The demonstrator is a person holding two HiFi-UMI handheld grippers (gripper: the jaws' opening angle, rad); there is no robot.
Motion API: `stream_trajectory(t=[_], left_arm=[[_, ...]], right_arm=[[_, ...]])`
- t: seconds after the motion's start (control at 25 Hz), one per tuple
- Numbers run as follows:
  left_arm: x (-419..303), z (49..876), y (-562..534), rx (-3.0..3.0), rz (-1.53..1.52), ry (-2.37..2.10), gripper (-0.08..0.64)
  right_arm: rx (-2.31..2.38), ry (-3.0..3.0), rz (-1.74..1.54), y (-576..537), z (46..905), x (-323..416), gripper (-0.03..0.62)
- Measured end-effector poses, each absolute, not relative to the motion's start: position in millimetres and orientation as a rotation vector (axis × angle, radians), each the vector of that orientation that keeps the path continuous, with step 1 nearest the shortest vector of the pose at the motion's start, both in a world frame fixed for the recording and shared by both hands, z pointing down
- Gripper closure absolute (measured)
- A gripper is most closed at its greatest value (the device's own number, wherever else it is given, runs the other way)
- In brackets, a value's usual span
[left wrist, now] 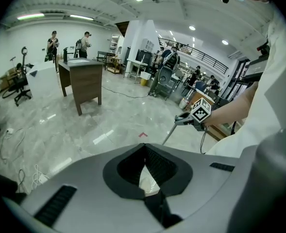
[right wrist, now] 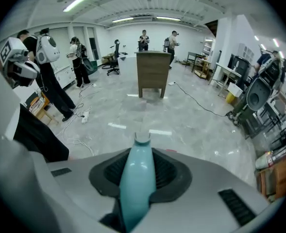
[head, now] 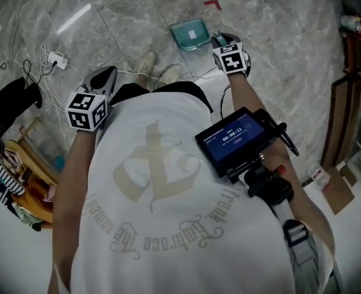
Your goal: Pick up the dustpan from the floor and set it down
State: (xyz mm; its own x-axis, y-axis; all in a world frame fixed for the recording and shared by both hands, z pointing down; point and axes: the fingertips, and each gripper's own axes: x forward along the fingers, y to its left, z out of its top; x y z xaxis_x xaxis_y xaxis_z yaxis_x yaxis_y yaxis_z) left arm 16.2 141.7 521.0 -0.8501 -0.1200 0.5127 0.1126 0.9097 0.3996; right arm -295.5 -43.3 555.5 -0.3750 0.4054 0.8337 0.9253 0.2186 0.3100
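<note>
The right gripper [head: 219, 40] [right wrist: 139, 174] is clamped on the dustpan's teal handle [right wrist: 136, 178], which runs lengthwise between both pads. In the head view the dustpan [head: 190, 34] sits at 11 o'clock from this gripper and at 1 o'clock from the person's shoes [head: 159, 71]. A red tape mark [head: 212, 5] lies on the floor [head: 278, 29] at 1 o'clock from the pan. Contact between pan and floor cannot be determined. The left gripper [head: 104, 78] [left wrist: 143, 171], at 9 o'clock from the shoes, has its jaws closed and empty.
</note>
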Motion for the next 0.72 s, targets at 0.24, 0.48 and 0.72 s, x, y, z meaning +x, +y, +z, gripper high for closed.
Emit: stream_trajectory(t=[0.24,0.48,0.72], left_arm=[[27.7,518.3,135.5,-0.022,-0.58,-2.515,0.548],[29.3,507.4,136.8,-0.028,-0.589,-2.515,0.548],[31.7,506.2,135.0,-0.045,-0.582,-2.52,0.548]], right_arm=[[-1.297,-1.831,-1.195,-37.9,559.6,-292.0,0.485],[-1.308,-1.817,-1.207,-38.0,561.5,-285.1,0.485],[-1.32,-1.814,-1.228,-48.4,569.7,-274.7,0.485]])
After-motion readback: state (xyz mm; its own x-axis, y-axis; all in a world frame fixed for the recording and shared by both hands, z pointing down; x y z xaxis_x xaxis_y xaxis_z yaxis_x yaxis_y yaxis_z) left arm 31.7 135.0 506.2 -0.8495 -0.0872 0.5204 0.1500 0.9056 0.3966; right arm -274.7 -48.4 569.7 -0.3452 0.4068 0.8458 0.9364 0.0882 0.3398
